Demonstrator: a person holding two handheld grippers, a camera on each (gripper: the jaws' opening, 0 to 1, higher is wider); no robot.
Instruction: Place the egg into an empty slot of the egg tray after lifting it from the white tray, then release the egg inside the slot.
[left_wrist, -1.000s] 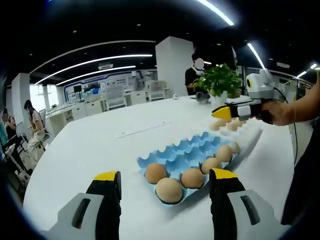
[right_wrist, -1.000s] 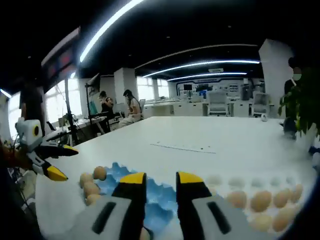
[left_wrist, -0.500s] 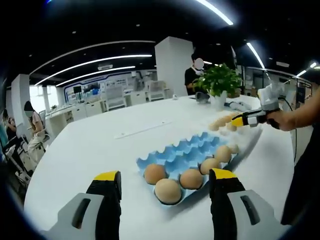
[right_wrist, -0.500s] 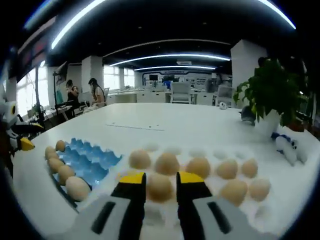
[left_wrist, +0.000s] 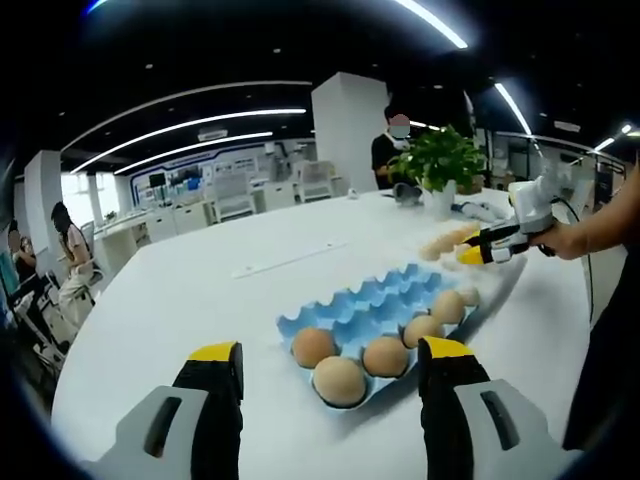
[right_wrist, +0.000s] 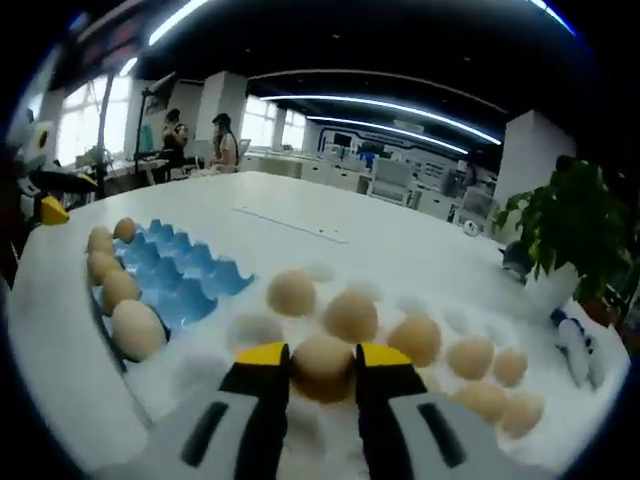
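We carry two matching tools. In the left gripper view our left gripper (left_wrist: 330, 365) has two black jaws capped with bright yellow tips, each rising from a pale grey housing with a dark oblong slot in it. In the right gripper view our right gripper (right_wrist: 311, 360) has the same build: yellow tips, black fingers, grey shells with dark slots. Seen from the left gripper view, the right gripper is white-bodied with yellow-and-black jaws, a dark cable trailing from it, and our bare forearm (left_wrist: 600, 222) beside dark clothing.
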